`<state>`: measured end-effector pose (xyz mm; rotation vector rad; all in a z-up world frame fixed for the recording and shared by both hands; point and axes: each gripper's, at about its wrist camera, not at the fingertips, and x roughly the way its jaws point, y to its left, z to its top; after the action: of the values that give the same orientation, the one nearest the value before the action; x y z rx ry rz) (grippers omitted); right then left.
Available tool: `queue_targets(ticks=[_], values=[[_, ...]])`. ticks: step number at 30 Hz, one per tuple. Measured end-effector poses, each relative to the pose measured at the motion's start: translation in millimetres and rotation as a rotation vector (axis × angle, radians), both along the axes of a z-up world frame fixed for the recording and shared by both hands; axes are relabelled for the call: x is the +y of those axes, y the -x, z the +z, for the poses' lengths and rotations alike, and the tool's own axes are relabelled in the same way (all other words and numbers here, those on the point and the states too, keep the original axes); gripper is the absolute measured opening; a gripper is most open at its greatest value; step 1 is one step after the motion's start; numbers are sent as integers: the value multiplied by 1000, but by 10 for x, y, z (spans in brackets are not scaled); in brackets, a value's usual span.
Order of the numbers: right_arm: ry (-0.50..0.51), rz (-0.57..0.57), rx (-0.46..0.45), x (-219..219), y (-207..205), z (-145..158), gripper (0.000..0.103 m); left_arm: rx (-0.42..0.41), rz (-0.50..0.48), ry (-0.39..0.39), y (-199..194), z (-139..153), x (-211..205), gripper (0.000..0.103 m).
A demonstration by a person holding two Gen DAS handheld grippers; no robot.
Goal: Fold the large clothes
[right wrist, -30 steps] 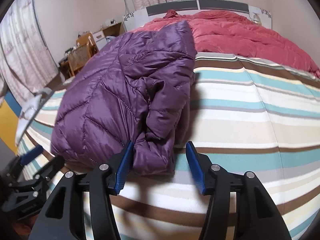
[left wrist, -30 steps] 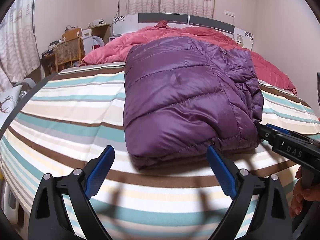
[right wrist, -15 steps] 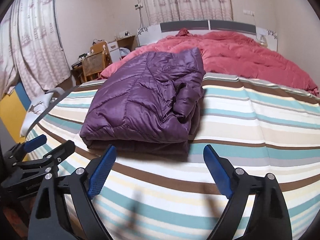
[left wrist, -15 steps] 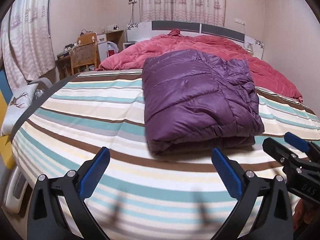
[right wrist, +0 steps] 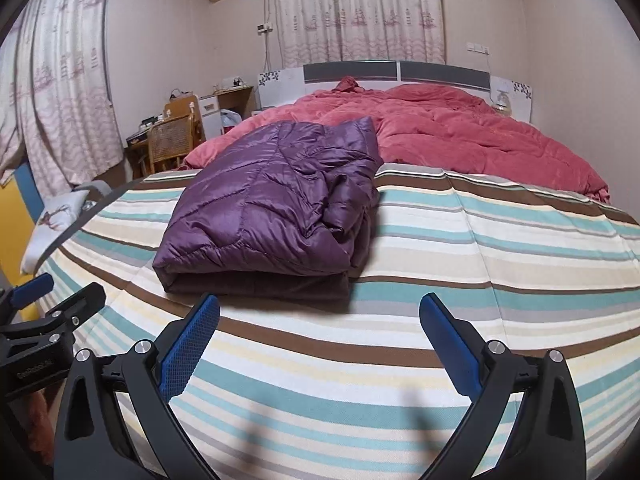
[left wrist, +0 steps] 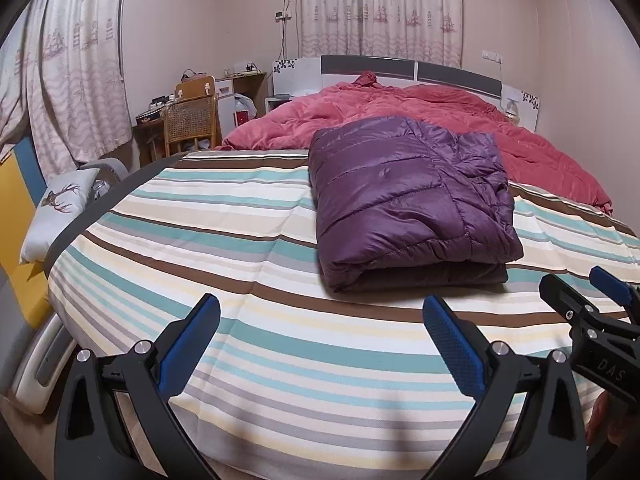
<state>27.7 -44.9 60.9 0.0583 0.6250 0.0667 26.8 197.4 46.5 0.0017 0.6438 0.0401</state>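
- The purple puffer jacket [left wrist: 408,200] lay folded in a thick rectangle on the striped bedspread [left wrist: 224,240], its far end touching the red duvet [left wrist: 440,108] heaped toward the headboard.
- Its long axis ran near to far, with the doubled-over fold edge facing both grippers.
- The left gripper [left wrist: 320,344] stood released, jaws wide apart, holding nothing; the jacket lay ahead of it and off to its right, apart from the blue pads.
- The right gripper [right wrist: 320,340] was likewise released and empty; the jacket [right wrist: 276,208] lay ahead and to its left, its near edge just beyond the left pad.
- Judged from both views, the bundle sat between the two grippers, with the right one slightly nearer.
- The bunched right side looked looser than the smooth left; any further fold would likely bring the near edge toward the far end.
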Motion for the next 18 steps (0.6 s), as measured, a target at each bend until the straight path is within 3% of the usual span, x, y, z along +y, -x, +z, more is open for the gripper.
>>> queue_targets(ticks=[18], values=[[-10, 19, -6, 16, 46, 18, 100, -1, -19, -8, 39, 10, -79, 101]])
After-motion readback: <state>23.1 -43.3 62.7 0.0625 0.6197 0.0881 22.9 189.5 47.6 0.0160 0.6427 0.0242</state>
